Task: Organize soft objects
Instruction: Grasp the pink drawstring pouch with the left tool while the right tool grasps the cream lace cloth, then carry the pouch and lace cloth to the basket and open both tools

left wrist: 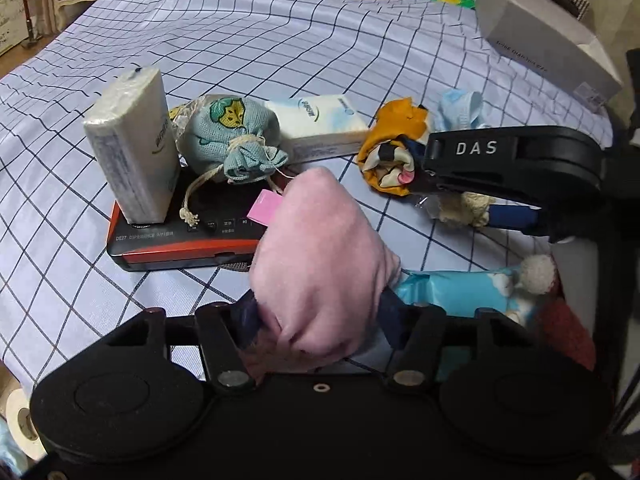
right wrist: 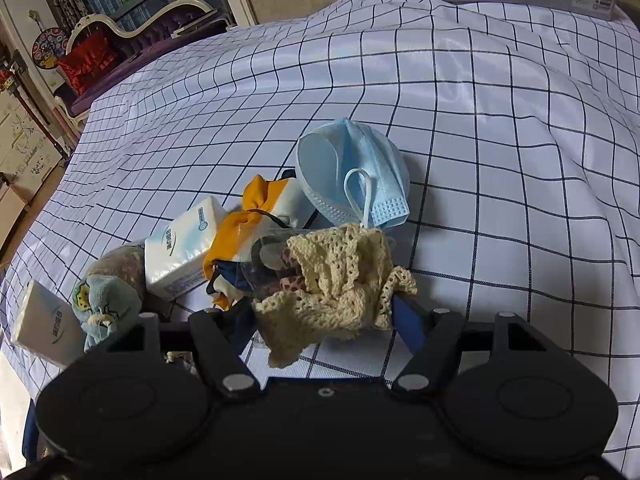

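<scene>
My left gripper (left wrist: 316, 312) is shut on a pink plush cloth (left wrist: 316, 264) and holds it above the checked bedsheet (left wrist: 280, 60). My right gripper (right wrist: 324, 316) is shut on a cream crochet piece (right wrist: 336, 280); it shows from the side in the left wrist view (left wrist: 440, 196). On the sheet lie a blue drawstring pouch (left wrist: 232, 136), an orange patterned scarf (left wrist: 392, 152), a blue face mask (right wrist: 360, 172) and a flat tissue pack (left wrist: 320, 124). A second tissue pack (left wrist: 136, 148) stands upright on a black-and-red radio (left wrist: 180, 240).
A grey cardboard box (left wrist: 548, 40) sits at the far right of the bed. A light-blue wrapped pack (left wrist: 452, 288) and a red knit item with a white pompom (left wrist: 540, 276) lie near the left gripper's right side. A sofa (right wrist: 120, 48) stands beyond the bed.
</scene>
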Action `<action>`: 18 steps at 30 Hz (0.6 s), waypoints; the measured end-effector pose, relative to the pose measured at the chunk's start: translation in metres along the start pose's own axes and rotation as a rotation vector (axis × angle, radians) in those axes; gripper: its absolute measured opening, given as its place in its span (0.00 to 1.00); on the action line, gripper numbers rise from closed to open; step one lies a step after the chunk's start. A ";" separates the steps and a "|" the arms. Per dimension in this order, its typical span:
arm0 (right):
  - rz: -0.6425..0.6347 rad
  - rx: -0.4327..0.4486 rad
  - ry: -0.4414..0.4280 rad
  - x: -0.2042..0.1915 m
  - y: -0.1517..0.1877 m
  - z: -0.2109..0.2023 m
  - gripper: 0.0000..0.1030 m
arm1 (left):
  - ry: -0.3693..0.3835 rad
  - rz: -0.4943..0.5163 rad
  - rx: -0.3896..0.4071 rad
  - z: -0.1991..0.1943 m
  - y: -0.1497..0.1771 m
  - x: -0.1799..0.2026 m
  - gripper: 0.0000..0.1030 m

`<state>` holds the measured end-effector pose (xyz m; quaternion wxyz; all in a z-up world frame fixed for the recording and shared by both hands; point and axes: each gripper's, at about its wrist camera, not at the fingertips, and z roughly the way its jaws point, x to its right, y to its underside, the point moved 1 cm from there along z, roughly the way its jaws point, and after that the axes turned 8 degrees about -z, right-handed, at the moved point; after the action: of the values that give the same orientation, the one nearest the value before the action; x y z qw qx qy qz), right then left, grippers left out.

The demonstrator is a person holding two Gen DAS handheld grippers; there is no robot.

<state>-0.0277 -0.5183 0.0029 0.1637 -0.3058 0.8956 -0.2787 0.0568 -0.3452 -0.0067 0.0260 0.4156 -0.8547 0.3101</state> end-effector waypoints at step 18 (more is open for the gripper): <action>0.187 0.255 -0.091 0.027 -0.006 -0.045 0.60 | -0.075 -0.223 0.103 -0.094 0.010 -0.091 0.51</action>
<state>-0.0662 -0.5222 0.0387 0.2671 -0.2100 0.8691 -0.3596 0.0892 -0.2257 0.0361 0.0069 0.5202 -0.7864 0.3330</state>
